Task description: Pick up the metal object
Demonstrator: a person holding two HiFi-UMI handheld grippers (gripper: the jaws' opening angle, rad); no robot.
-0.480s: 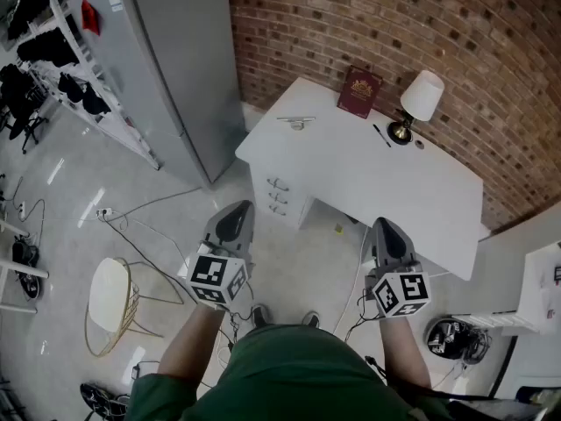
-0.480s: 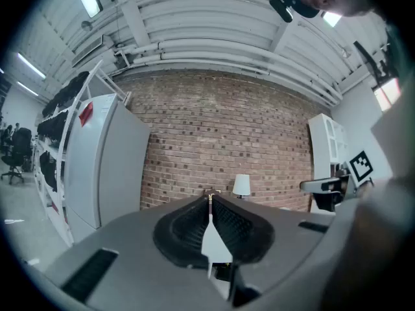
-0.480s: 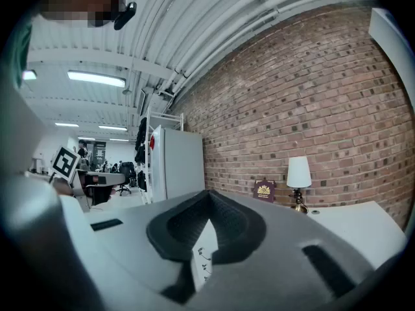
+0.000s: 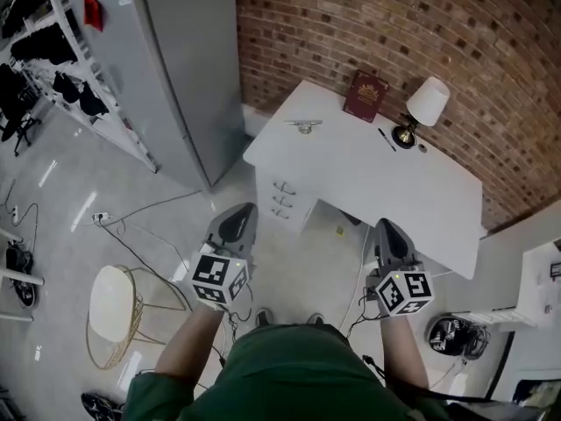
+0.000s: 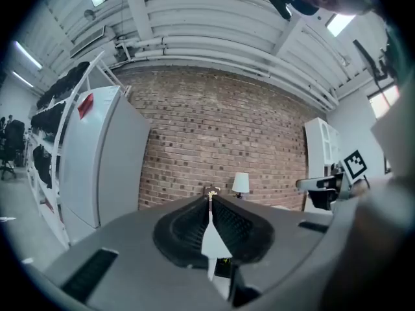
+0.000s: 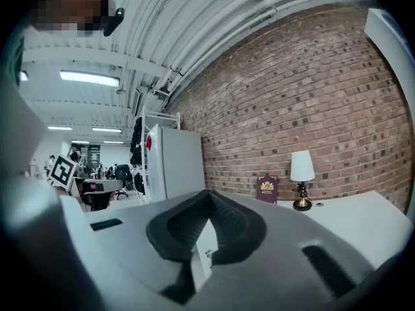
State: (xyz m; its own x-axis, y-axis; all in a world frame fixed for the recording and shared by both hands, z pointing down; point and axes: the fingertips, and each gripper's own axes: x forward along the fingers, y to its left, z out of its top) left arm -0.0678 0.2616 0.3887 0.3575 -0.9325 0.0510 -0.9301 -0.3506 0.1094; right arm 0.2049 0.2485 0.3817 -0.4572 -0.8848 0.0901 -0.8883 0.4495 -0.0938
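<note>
The metal object (image 4: pixel 304 125) lies on the white surface (image 4: pixel 377 178), near its far left corner, in the upper middle of the head view. It lies alone there, well apart from both grippers. A red book (image 4: pixel 365 95) leans on the brick wall (image 4: pixel 368 16) at the back of the surface. A small lamp (image 4: pixel 424 105) stands to the right of the book, and a dark pen (image 4: pixel 384 139) lies just in front of the lamp. The left gripper (image 4: pixel 237 217) is in the lower middle of the frame, over the floor, and it points up toward the surface. Its jaws are pressed together with nothing between them. The right gripper (image 4: pixel 391 233) is lower right, near the front edge of the surface. Its jaws are pressed together too, and they hold nothing. A tall grey fridge (image 4: pixel 180 60) stands at the upper left, beside the surface. A round chair (image 4: pixel 112 298) sits at the lower left on the floor.
</note>
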